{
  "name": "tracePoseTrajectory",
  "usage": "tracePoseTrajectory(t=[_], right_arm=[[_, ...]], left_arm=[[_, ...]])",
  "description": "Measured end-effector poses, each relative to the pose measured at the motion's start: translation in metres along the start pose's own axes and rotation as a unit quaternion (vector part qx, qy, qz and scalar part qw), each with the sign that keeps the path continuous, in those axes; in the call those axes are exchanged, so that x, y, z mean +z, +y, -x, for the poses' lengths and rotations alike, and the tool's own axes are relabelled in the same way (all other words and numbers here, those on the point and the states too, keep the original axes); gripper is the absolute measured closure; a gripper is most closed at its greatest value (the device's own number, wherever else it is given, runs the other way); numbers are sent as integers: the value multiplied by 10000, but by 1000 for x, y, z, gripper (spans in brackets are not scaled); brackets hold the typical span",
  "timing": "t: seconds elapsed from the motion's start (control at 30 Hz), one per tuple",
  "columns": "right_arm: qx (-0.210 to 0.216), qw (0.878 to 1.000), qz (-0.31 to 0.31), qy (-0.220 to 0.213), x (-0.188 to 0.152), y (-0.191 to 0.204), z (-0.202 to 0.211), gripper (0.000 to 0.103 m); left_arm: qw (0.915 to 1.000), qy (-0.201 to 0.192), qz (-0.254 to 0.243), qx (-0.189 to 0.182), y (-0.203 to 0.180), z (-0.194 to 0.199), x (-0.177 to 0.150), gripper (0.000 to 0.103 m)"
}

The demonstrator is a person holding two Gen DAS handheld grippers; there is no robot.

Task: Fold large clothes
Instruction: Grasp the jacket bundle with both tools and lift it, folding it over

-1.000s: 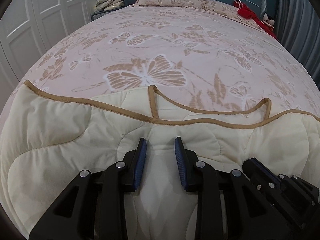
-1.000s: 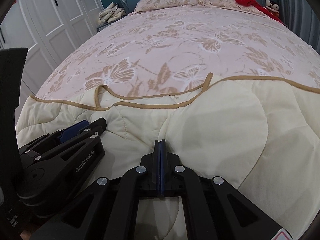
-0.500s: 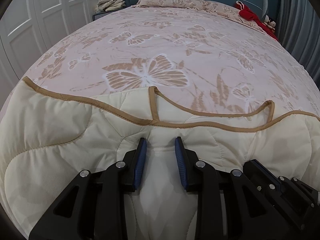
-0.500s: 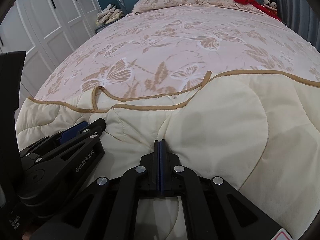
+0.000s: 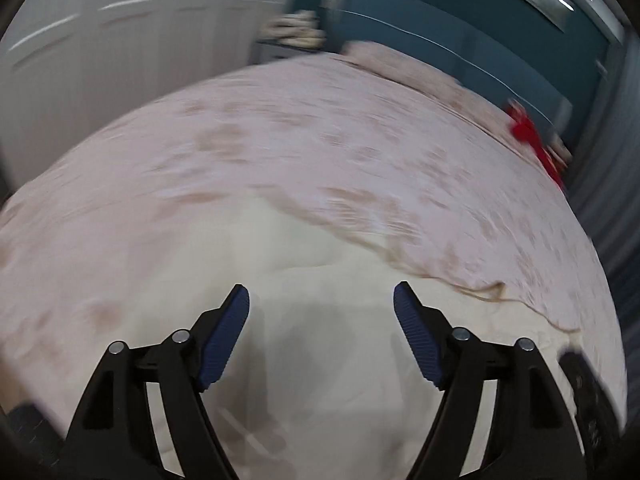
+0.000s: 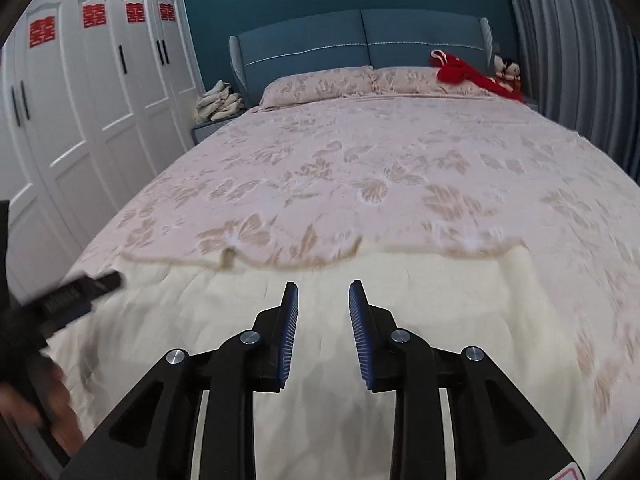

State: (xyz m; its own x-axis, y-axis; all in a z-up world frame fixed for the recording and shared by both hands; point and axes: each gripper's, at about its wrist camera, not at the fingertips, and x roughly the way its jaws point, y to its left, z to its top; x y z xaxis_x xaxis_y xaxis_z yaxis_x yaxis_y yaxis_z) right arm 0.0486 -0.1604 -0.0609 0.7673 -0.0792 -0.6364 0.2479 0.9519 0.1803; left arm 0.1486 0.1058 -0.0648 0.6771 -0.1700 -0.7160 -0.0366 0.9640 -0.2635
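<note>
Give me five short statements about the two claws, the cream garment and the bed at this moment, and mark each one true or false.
1. The left claw is clamped on the cream garment. False: its jaws stand wide apart with nothing between them.
2. The right claw is open. True.
3. The cream garment lies on the near end of the bed. True.
4. A red item lies at the foot of the bed beside the claws. False: it lies at the far end, by the pillows and the blue headboard.
5. The left wrist view is sharp. False: it is blurred by motion.
</note>
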Motion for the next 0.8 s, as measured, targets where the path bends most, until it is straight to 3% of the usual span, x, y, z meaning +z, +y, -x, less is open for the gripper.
tracePoseTrajectory(t=[0.1,0.23,0.33,0.5,0.67,0.77,0.8], right_arm=[[227,9992,-131,295,-35,2,22,75],[403,9974,-34,593,-77,24,34,75],[452,9955,14,829,-98,38,30,75],[260,9941,307,1005,-119,47,15,75],[139,9936,485,1008,-126,50,8,75],[126,9938,480,997,-126,49,3,76],[119,9937,485,999,-126,49,2,77]], left_arm=[[9961,-8,879,91,66,32,-11,27],[9888,314,1443,212,130,39,-30,27],[9809,654,1832,-43,158,28,-44,27],[9710,908,2106,-669,161,7,-59,24],[9721,996,1915,-920,148,-9,-62,21],[9691,1158,1832,-1178,137,-12,-58,34],[9685,1187,1815,-1223,132,-9,-56,43]])
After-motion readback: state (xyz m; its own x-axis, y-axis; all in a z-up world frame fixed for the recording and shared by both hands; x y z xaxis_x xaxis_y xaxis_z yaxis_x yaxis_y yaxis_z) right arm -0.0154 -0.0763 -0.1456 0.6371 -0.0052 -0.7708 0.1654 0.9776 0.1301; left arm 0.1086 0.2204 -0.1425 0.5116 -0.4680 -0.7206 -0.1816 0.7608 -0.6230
